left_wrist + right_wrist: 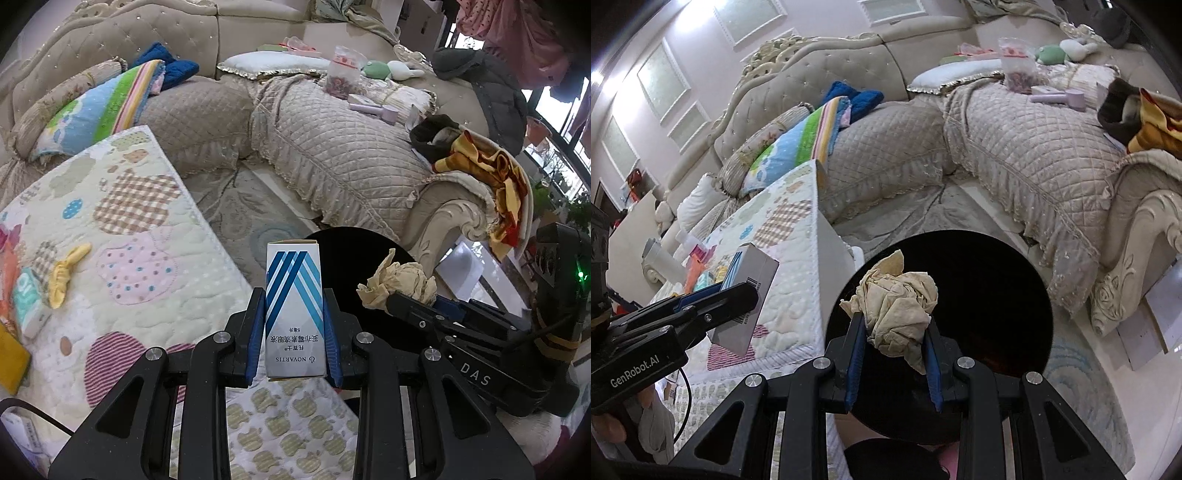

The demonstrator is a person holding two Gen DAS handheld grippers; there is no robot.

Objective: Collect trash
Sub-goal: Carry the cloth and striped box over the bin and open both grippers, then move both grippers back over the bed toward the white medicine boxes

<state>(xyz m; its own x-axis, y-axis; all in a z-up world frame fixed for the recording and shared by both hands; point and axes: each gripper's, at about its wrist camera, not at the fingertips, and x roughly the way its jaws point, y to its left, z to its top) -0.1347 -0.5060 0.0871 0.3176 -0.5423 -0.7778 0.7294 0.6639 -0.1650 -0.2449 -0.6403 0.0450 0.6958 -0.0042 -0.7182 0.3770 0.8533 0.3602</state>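
both grippers were clamped over the black bin (997,295): left gripper (294,314) on a medicine box (294,310), right gripper (895,332) on crumpled paper (897,306).

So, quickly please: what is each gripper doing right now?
Left gripper: closed on the eye-drop box.
Right gripper: closed on the crumpled paper.

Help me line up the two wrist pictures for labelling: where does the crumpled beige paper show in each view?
Left wrist: the crumpled beige paper sits right of centre, shut in the right gripper, over the black bin opening.
Right wrist: the paper is at centre, between the gripper's blue pads.
Shared landmark: the striped pillow on the sofa.
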